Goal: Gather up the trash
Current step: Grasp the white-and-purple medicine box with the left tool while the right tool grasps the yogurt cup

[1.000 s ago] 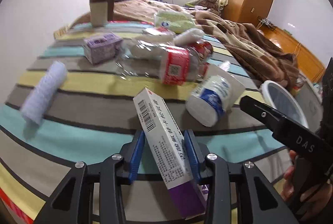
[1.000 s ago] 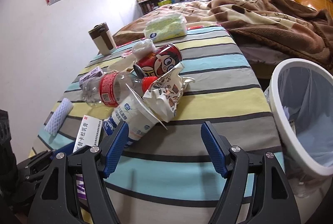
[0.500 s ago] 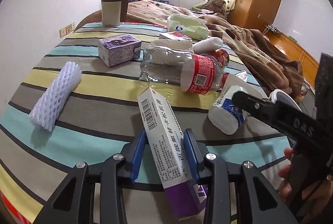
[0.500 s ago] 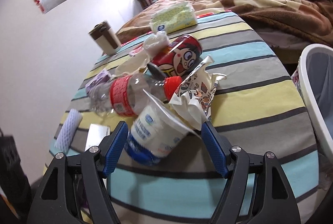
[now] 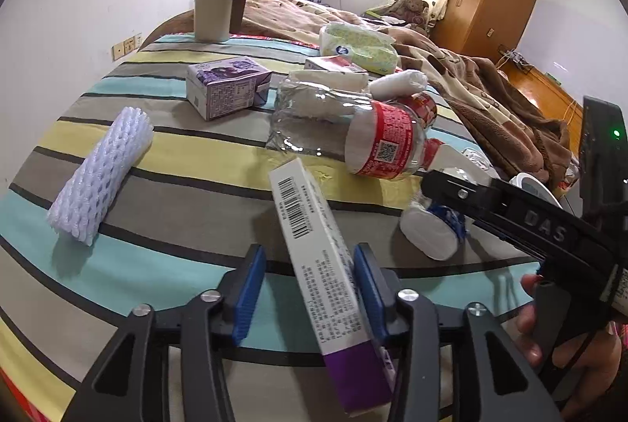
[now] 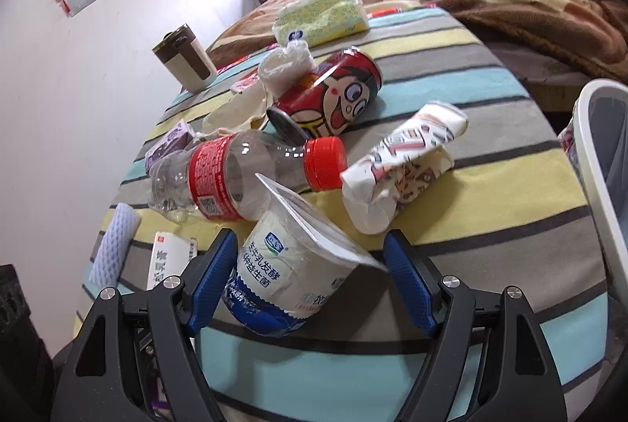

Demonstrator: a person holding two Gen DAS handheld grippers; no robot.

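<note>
my left gripper is opening. the medicine box stands between its blue pads, leaning against the pad at 3 o'clock, with a clear gap to the pad at 9 o'clock. hazard: the box is no longer clamped, so it can tip or slide onto the striped cloth instead of reaching the bin.

at 10 o'clock of that gripper lies the foam net sleeve. at 12 o'clock lies the crushed plastic bottle, with the purple carton further out at 11 o'clock.

my right gripper is spread wide, its jaws opening a little further. the yogurt cup lies on its side between the pads, not yet pressed. hazard: its peeled foil lid juts toward the pad at 3 o'clock; closing there can catch the lid only, or crush the thin wall.

the crumpled wrapper sits at 1 o'clock, the red can at 12 o'clock. the trash bin stands at 3 o'clock, off the cloth's edge.
</note>
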